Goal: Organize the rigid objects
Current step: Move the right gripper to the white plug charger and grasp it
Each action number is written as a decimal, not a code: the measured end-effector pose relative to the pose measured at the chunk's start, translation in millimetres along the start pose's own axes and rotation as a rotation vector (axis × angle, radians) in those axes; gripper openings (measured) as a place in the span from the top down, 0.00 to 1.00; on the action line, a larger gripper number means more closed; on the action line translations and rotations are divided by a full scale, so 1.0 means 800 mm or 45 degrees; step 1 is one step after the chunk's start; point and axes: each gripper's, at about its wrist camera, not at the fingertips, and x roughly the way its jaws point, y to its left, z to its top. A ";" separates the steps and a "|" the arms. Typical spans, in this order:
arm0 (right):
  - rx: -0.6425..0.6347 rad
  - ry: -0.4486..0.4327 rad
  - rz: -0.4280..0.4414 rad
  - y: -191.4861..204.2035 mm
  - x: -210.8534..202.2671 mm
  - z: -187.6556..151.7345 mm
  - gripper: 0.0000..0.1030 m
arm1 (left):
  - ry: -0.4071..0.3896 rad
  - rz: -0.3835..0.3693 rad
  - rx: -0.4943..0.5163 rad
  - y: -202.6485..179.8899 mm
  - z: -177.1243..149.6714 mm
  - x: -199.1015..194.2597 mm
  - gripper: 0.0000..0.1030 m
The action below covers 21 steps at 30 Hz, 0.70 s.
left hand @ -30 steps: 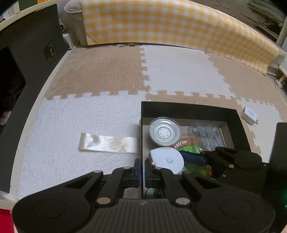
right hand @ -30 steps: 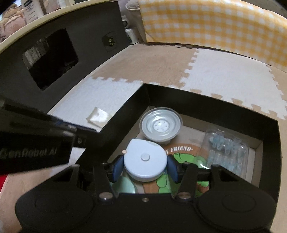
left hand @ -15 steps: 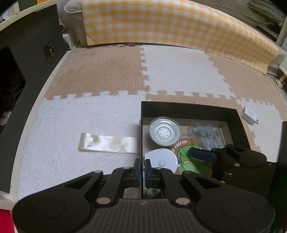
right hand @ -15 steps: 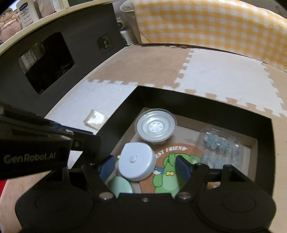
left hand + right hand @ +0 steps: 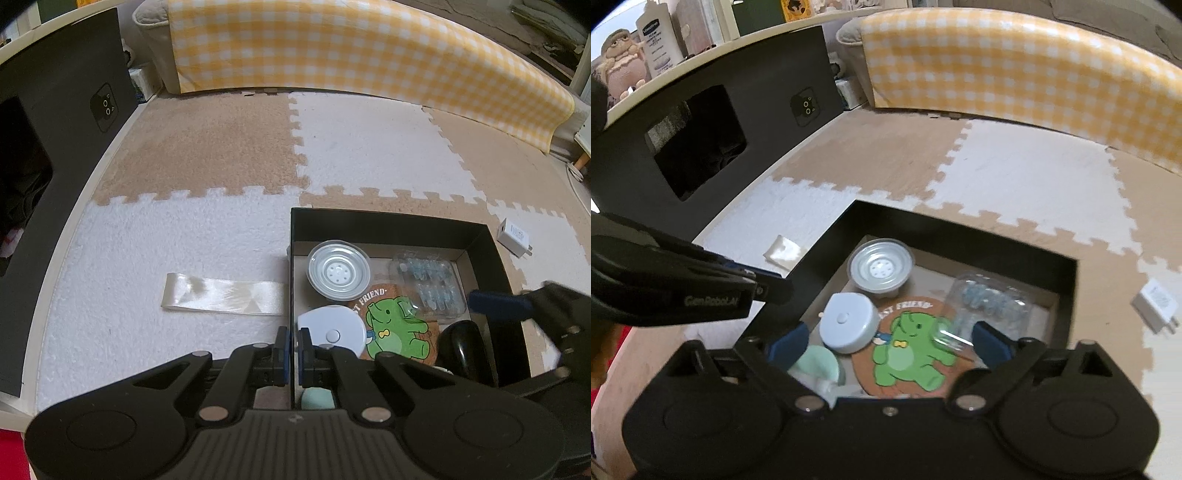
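Note:
A black open box (image 5: 388,221) (image 5: 960,229) lies on the foam floor mat. Inside lie a white round puck (image 5: 332,330) (image 5: 849,326), a clear round lid (image 5: 338,271) (image 5: 881,266), a clear blister pack (image 5: 428,282) (image 5: 990,299), a green elephant coaster (image 5: 397,328) (image 5: 908,354), a black object (image 5: 463,350) and a mint green item (image 5: 816,367). My left gripper (image 5: 291,345) is shut on the box's left wall. My right gripper (image 5: 888,341) is open and empty, above the box's near side; it also shows in the left wrist view (image 5: 495,301).
A white ribbon strip (image 5: 225,297) lies on the mat left of the box. A white charger plug (image 5: 515,242) (image 5: 1156,304) lies right of the box. A black panel (image 5: 713,122) stands at left, and a yellow checked cushion (image 5: 351,48) runs along the back.
My right gripper opened and let go of the white puck, which now lies in the box. The right gripper then drew back and up to the right. The left gripper stayed put.

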 end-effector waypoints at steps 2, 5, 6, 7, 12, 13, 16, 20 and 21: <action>-0.002 -0.001 -0.009 -0.004 -0.010 0.003 0.02 | 0.000 0.001 0.001 0.000 0.000 0.000 0.97; -0.005 -0.003 0.000 -0.009 -0.025 0.008 0.00 | 0.000 0.000 0.000 0.000 0.000 0.000 0.97; -0.005 -0.006 0.005 -0.011 -0.031 0.009 0.00 | 0.000 -0.001 -0.001 0.000 0.000 0.000 0.97; -0.006 -0.010 0.007 -0.013 -0.038 0.010 0.00 | 0.000 -0.001 -0.001 0.000 0.000 0.000 0.97; -0.033 -0.040 -0.022 -0.026 -0.069 0.020 0.00 | 0.001 -0.001 -0.002 0.000 -0.001 0.001 0.97; -0.031 -0.051 -0.021 -0.032 -0.077 0.022 0.00 | 0.001 -0.001 -0.001 0.000 -0.001 0.000 0.97; -0.025 -0.086 -0.052 -0.049 -0.096 0.027 0.00 | 0.000 0.000 0.000 0.000 -0.001 0.001 0.97; -0.010 -0.143 -0.132 -0.081 -0.118 0.033 0.00 | 0.001 0.000 -0.001 0.001 -0.001 0.001 0.97; -0.002 -0.149 -0.152 -0.091 -0.121 0.034 0.00 | 0.002 0.000 -0.002 0.001 -0.001 0.001 0.97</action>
